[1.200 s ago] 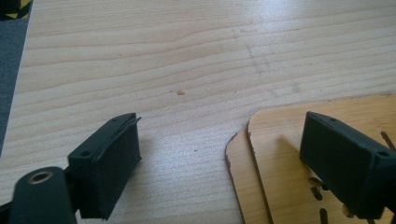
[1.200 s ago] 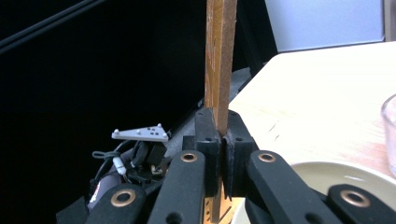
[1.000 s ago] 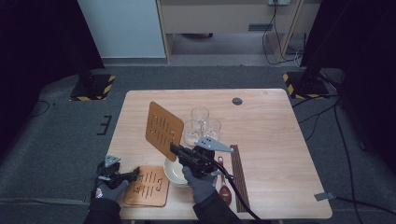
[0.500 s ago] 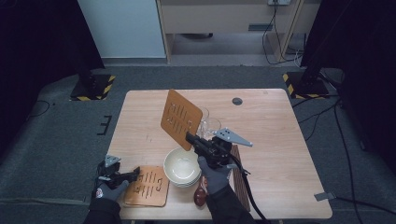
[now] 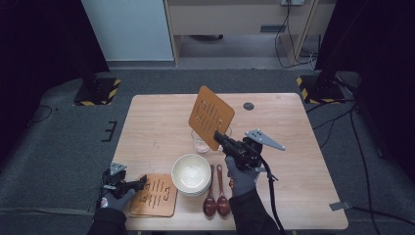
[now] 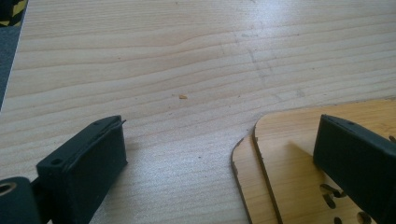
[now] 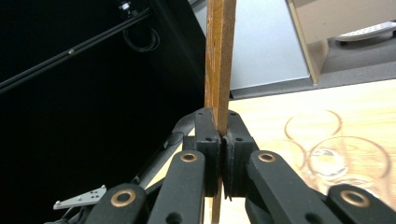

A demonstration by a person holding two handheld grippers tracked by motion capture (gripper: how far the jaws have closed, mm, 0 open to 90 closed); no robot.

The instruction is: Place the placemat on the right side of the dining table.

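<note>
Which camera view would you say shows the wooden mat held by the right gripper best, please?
The high view: the lifted mat shows its whole slotted face, tilted above the glasses, clamped by the right gripper. The right gripper view shows its thin edge between shut jaws. The left gripper view shows the mats lying on the table instead.

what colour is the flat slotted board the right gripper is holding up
Orange-brown wood, with rows of short cut slots, on the flat slotted wooden board clamped in the right gripper; clearest in the high view.

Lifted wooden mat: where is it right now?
High view: the mat is tilted in the air at table centre, clamped at its lower edge in the right hand-held gripper, just above the glasses and beyond the bowl.
</note>
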